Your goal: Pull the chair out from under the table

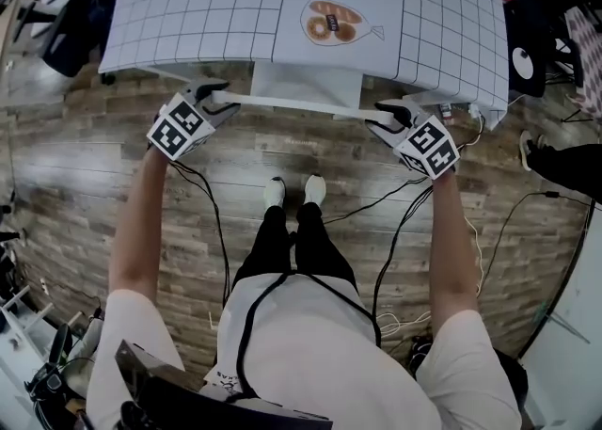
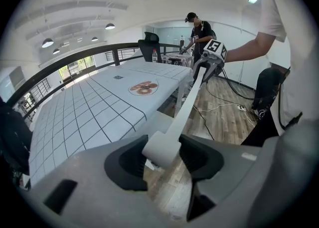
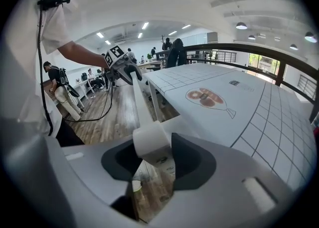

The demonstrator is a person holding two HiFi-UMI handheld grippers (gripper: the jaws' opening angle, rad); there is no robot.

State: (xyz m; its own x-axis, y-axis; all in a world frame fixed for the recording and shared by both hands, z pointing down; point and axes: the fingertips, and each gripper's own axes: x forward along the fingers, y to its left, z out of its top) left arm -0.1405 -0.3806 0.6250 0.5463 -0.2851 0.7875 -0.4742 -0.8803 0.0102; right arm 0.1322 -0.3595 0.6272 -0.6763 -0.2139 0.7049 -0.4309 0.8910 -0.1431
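In view: 1 left gripper (image 1: pixel 218 94), 1 right gripper (image 1: pixel 390 116), 1 chair (image 1: pixel 301 103), 1 table (image 1: pixel 207 5).

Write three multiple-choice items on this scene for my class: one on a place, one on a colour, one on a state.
1. Where do the left gripper and right gripper hold the white chair's straight top rail? A one near each end. B both mid-rail. C both at one end.
2. What colour is the grid-lined tablecloth? A red. B white. C green.
3. The left gripper's jaws are: A open in air. B shut on the tablecloth. C shut on the rail.
1 A: the rail spans between them. 2 B: white with dark lines. 3 C: the rail sits clamped between its pads.
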